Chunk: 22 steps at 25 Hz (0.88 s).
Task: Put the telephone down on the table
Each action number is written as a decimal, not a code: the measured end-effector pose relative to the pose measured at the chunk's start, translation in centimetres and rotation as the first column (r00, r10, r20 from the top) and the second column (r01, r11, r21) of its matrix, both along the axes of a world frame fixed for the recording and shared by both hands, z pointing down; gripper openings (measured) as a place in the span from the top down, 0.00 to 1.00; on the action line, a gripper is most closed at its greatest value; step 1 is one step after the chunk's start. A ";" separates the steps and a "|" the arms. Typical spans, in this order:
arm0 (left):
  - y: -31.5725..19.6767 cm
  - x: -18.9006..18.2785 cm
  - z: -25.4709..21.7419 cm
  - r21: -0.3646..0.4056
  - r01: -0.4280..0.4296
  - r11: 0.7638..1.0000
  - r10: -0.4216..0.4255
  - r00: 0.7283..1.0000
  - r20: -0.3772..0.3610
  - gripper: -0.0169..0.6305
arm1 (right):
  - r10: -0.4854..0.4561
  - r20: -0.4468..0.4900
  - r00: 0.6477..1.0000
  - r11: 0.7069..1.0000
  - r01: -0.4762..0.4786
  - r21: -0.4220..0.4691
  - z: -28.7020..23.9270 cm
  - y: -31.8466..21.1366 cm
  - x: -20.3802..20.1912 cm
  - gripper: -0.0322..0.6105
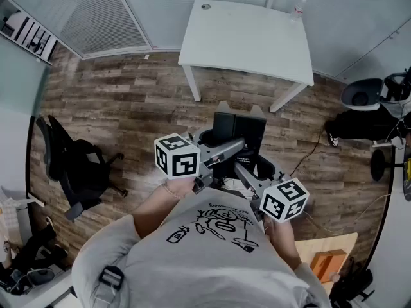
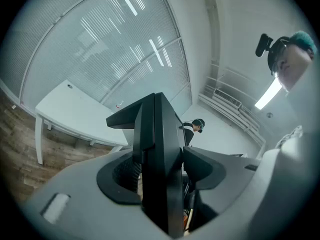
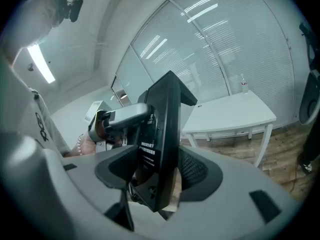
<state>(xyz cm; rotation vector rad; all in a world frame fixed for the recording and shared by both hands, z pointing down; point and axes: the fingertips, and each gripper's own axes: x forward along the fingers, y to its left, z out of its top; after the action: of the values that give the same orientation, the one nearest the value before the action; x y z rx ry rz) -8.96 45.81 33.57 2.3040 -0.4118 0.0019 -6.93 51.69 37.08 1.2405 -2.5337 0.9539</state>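
Note:
A black telephone (image 1: 239, 135) hangs in the air over the wooden floor, on the near side of the white table (image 1: 244, 37). My left gripper (image 1: 221, 156) holds it from the left and my right gripper (image 1: 247, 173) from the right. In the left gripper view the phone's black body (image 2: 160, 154) stands on edge between the jaws, and my left gripper (image 2: 160, 184) is shut on it. In the right gripper view my right gripper (image 3: 155, 179) is shut on the same phone (image 3: 162, 144), whose labelled underside faces left. The table (image 3: 235, 114) lies beyond it.
A small bottle (image 1: 298, 6) stands on the table's far right corner. There is a black office chair (image 1: 77, 165) on the floor at left and another chair (image 1: 366, 98) at right. An orange box (image 1: 327, 263) and a cable lie at lower right.

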 end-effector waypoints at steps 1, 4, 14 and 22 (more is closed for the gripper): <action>-0.1 -0.1 0.1 -0.002 -0.001 1.000 0.001 1.000 -0.001 0.57 | 0.001 -0.001 1.000 1.000 -0.001 0.000 0.0 -0.1 -0.1 0.58; -0.6 -0.5 0.1 -0.003 -0.006 1.000 0.006 1.000 -0.002 0.57 | 0.003 -0.003 1.000 1.000 -0.003 0.000 0.1 -0.6 -0.5 0.58; -4.3 -3.0 -0.2 0.002 -0.014 1.000 0.014 1.000 -0.005 0.57 | 0.008 -0.007 1.000 1.000 -0.008 0.002 -0.2 -4.3 -3.1 0.58; -6.7 -6.2 0.0 0.004 -0.042 0.999 0.042 0.999 -0.002 0.57 | 0.033 -0.007 0.999 0.999 -0.033 0.007 -0.1 -6.7 -6.5 0.58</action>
<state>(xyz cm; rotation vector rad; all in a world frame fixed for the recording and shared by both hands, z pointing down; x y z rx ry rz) -15.20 39.14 33.56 2.3161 -0.3629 0.0192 -13.39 45.03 37.00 1.2890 -2.5204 0.9472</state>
